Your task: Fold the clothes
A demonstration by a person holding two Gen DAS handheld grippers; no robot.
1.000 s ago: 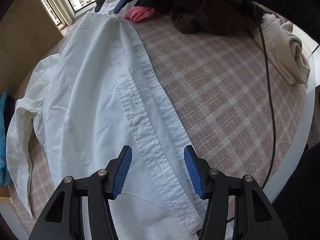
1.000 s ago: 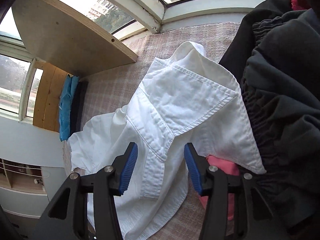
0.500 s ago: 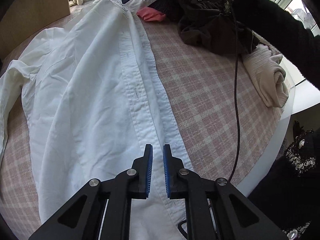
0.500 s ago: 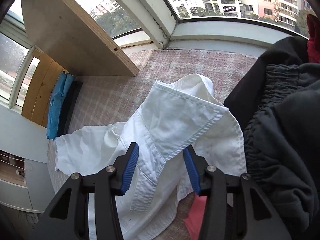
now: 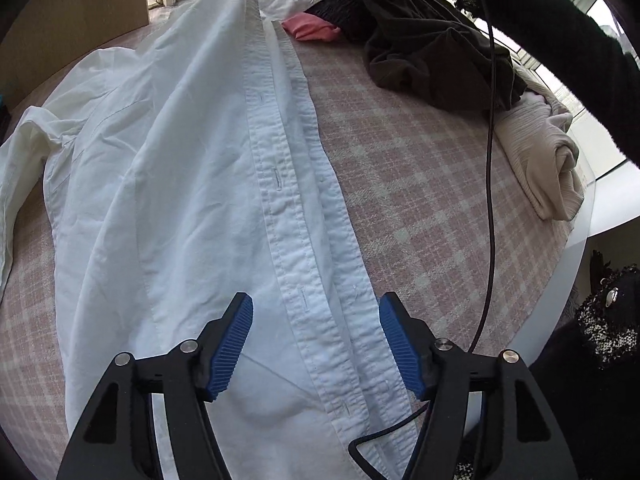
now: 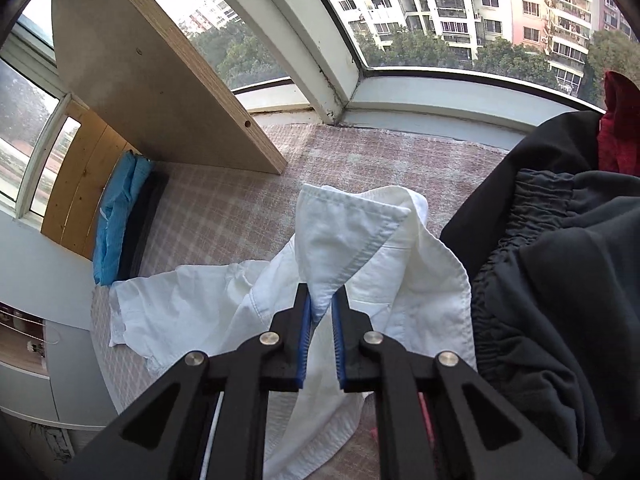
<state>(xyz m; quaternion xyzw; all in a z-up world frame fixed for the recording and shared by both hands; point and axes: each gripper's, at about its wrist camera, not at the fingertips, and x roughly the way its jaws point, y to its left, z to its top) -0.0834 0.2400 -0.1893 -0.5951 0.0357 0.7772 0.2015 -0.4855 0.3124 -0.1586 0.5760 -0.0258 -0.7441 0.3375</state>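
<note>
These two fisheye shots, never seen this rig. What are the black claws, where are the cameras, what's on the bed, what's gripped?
No robot arm here: a person holds a two-finger gripper in each hand, with a camera on each looking along its blue-padded fingers. In the left wrist view, the left gripper is open above the button placket of a white shirt spread on a pink checked cover. In the right wrist view, the right gripper is shut on the shirt's collar. Also lying there: a dark clothes pile, a pink garment, a cream knit and a black cable.

White shirt (image 5: 192, 184) on pink-and-cream plaid cloth (image 5: 420, 200); blue-padded jaws.
</note>
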